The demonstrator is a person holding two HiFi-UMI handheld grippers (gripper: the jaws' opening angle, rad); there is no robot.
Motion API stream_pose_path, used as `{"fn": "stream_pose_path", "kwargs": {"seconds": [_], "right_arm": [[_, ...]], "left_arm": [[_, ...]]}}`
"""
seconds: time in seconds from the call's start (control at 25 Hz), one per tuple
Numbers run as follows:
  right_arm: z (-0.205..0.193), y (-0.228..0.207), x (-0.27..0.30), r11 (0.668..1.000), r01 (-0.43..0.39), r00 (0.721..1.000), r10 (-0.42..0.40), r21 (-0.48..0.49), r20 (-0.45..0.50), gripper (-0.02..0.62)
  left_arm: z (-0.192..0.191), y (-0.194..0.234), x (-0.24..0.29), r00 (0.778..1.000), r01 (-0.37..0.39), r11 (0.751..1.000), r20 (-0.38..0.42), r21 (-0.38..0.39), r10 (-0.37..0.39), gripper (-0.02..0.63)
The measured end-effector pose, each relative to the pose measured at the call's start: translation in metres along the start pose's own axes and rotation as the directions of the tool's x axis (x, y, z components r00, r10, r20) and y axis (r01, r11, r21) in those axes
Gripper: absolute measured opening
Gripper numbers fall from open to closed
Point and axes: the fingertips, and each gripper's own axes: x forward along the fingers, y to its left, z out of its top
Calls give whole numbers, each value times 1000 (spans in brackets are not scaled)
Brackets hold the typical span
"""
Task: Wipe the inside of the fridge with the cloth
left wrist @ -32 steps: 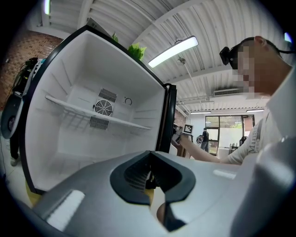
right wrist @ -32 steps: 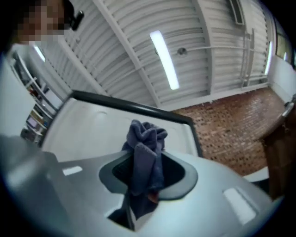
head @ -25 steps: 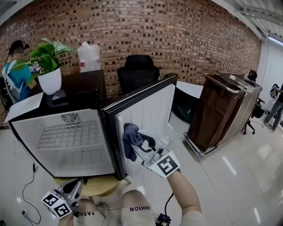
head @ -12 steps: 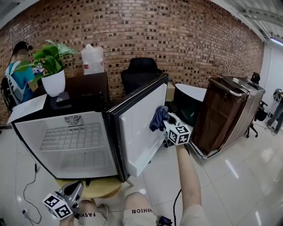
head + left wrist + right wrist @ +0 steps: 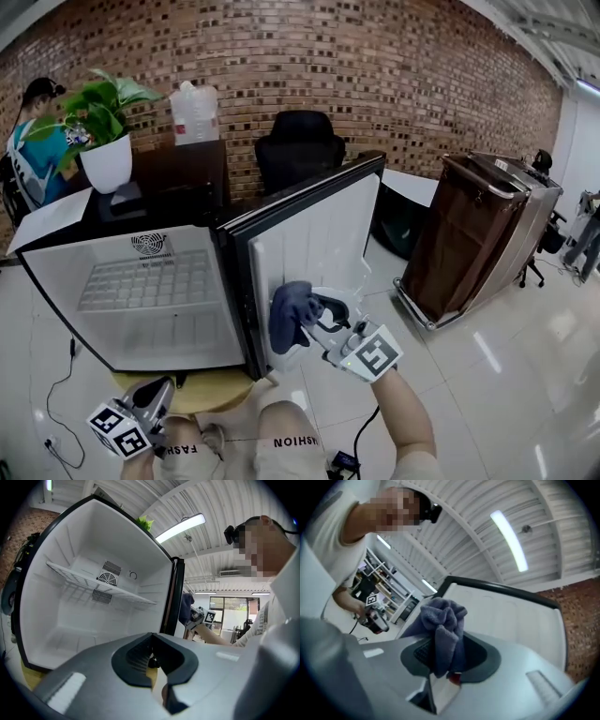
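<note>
A small fridge [image 5: 141, 300] stands open, its white inside bare but for a wire shelf [image 5: 145, 281]. Its door [image 5: 309, 244] swings out to the right. My right gripper [image 5: 314, 328] is shut on a bunched blue-grey cloth [image 5: 291, 314], which presses against the lower inner face of the door; the same cloth [image 5: 443, 620] fills the right gripper view between the jaws. My left gripper [image 5: 150, 412] hangs low in front of the fridge, shut and holding nothing. In the left gripper view the fridge cavity [image 5: 93, 597] and the cloth [image 5: 186, 607] at the door edge show.
A potted plant [image 5: 98, 141] and a water jug [image 5: 192, 114] stand on the dark cabinet behind the fridge. A black office chair [image 5: 300, 145] and a brown cart [image 5: 473, 234] are to the right. A person [image 5: 33, 150] stands at far left. A wooden stool [image 5: 197, 389] holds the fridge.
The right gripper with the cloth went from the door's lower part up to its upper right edge, then came back down to the lower inner face. The left gripper stayed put.
</note>
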Motion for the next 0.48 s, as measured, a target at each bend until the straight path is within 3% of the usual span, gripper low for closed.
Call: {"fn": "stream_pose_path", "kwargs": {"seconds": [0.08, 0.12, 0.2, 0.32, 0.4, 0.48], "right_arm": [[-23, 31, 8, 994, -80, 991, 71, -70, -114, 107], [-32, 34, 10, 995, -77, 990, 69, -61, -119, 106], [-43, 17, 3, 999, -22, 998, 24, 29, -50, 107], [-73, -37, -28, 992, 113, 987, -106, 54, -121, 107], [-99, -83, -45, 971, 237, 946, -235, -16, -222, 107], [-136, -126, -57, 941, 322, 881, -339, -106, -330, 107]], "left_arm": [[-2, -4, 4, 1000, 13, 1000, -2, -3, -13, 3], [-3, -6, 5, 1000, 18, 1000, -1, -3, -18, 3], [-5, -10, 6, 1000, 26, 1000, -2, -1, -26, 3], [-3, -10, 1, 1000, 19, 1000, -5, 6, -19, 3], [1, -6, -2, 1000, 4, 1000, -2, 13, -4, 3], [3, -4, -2, 1000, -1, 1000, -1, 18, 1, 3]]}}
